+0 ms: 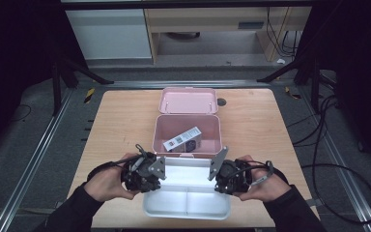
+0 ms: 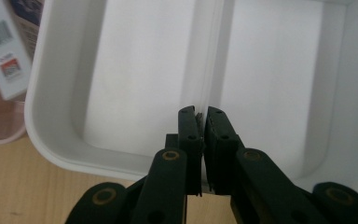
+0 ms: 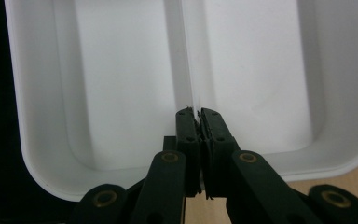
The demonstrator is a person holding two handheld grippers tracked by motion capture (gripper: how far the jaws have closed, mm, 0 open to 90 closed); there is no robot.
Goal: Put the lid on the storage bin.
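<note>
White divided tray gripped at both ends over the near table edge.

A smooth, glossy white plastic tray (image 1: 187, 203) with rounded corners and a central divider (two compartments) is seen just in front of an open pink box (image 1: 187, 129) containing a printed carton (image 1: 182, 139). The left gripper (image 2: 201, 122) is clamped on the divider wall at one end; the right gripper (image 3: 197, 122) is clamped likewise at the other. A pale wooden table (image 1: 121, 125) carries everything, with dark floor, metal rails and cables around it.
</note>
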